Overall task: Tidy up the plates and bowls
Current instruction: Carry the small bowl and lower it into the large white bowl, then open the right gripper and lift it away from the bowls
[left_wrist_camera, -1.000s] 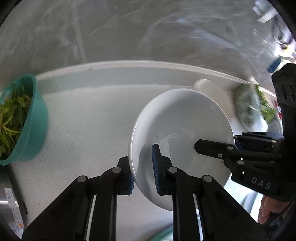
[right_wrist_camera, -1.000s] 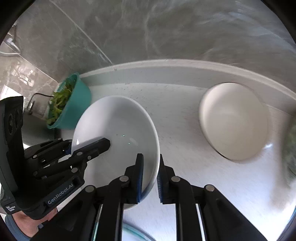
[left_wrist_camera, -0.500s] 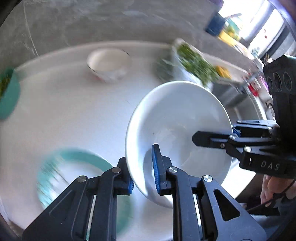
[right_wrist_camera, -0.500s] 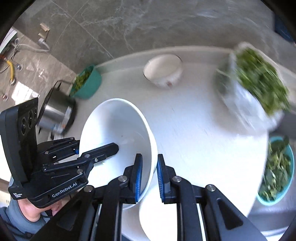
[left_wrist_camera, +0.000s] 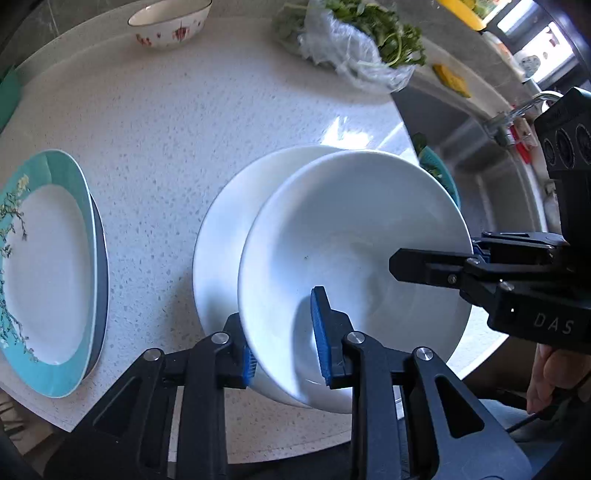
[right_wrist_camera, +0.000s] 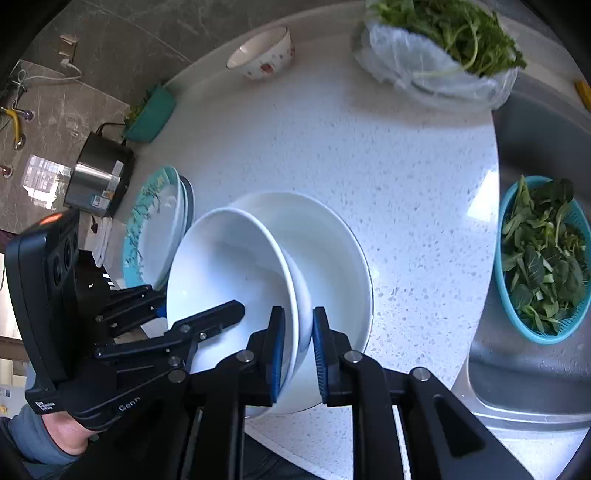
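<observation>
While both tools have a finger on each side of its rim, the white bowl (left_wrist_camera: 354, 251) sits tilted over a wider white dish (left_wrist_camera: 221, 240) on the speckled white counter (left_wrist_camera: 155, 122), its lower edge down inside that dish. The left tool (left_wrist_camera: 282, 332) straddles the near rim and its jaws are opening, with visible space between the inner blue pad and the bowl wall, so it no longer pinches. The right tool (right_wrist_camera: 297, 354) is nearly closed on the opposite rim, blue pads pressed against the wall from both sides, so that one has the bowl.

Just to the left of the pair there's a stack of plates, the top one a teal-rimmed plate (left_wrist_camera: 44, 266) with a blossom pattern. At the back of the counter stands a small bowl with red flowers (left_wrist_camera: 168, 22), and near it a plastic bag of greens (left_wrist_camera: 354, 48). A blue colander of leafy greens (right_wrist_camera: 543, 258) sits in the steel sink (right_wrist_camera: 524, 376) to the right.
</observation>
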`<state>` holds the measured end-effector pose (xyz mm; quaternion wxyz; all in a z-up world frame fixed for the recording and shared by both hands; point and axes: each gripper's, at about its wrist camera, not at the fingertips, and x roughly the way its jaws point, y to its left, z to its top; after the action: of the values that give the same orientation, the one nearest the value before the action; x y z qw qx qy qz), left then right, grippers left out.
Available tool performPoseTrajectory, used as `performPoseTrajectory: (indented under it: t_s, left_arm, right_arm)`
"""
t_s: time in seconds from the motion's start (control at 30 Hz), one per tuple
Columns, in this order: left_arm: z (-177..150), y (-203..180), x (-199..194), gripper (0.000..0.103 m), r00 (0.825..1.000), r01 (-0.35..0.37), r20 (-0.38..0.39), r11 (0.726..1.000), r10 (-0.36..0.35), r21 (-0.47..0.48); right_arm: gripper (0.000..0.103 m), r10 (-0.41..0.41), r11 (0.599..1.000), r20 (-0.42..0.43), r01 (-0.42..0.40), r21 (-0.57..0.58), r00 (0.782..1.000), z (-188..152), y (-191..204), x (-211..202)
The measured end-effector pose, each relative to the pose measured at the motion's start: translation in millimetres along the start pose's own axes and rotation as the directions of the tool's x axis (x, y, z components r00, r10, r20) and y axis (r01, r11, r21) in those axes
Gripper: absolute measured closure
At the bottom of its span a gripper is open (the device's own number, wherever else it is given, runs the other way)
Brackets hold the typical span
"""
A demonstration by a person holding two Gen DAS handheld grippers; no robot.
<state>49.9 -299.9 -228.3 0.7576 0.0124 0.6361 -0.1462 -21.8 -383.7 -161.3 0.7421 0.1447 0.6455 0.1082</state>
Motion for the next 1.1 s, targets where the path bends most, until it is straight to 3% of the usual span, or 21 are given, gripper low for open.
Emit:
performPoseTrajectory:
  t_s: [0.2,0.33,0.4,0.47,0.57,0.63,0.83,0.87,1.1]
  left_arm:
    - [-1,0,8,0.08,0.999,-0.048,0.012,0.999,0.048,0.008]
    - [7,-4,13,0.074,0.997,-0.077,0.017,0.997,0.077,0.027]
    - [12,-3,14,0.068,0.996,-0.084,0.023,0.996,0.083,0.041]
    - [9,-4,11,0.051,0.997,-0.067,0.037,0.997,0.065,0.045]
    - [8,-5,10,0.04,0.997,-0.046,0.055,0.998,0.044,0.038]
    - [8,-3,6,0.038,0.997,-0.019,0.073,1.0,0.018,0.018]
    - [9,0,-7,0.035,0.993,-0.026,0.115,1.0,0.024,0.013]
    - [9,1,-9,0.03,0.992,-0.03,0.119,1.0,0.029,0.008]
    - [8,14,-34,0.029,0.983,-0.007,0.182,0.999,0.014,-0.039]
  right_arm:
    - [0.087,0.004,1.0,-0.008,-0.004,0.001,1.0,-1,-5,15]
    - [0.089,-0.006,1.0,0.001,0.006,-0.013,1.0,4,-5,14]
    - [0.089,-0.014,1.0,-0.001,0.014,-0.021,1.0,3,-4,15]
    - [0.089,-0.028,0.999,-0.003,0.027,-0.041,1.0,1,-1,16]
    - [0.091,-0.049,0.997,0.0,0.049,-0.062,0.999,-1,3,18]
    - [0.093,-0.049,0.997,-0.002,0.048,-0.055,0.999,0,0,19]
    - [0.094,-0.05,0.998,-0.017,0.05,-0.046,0.999,6,-3,20]
    - [0.094,-0.053,0.998,-0.025,0.052,-0.046,0.998,7,-3,20]
    - [0.09,-0.087,0.994,-0.049,0.084,-0.063,0.995,12,1,23]
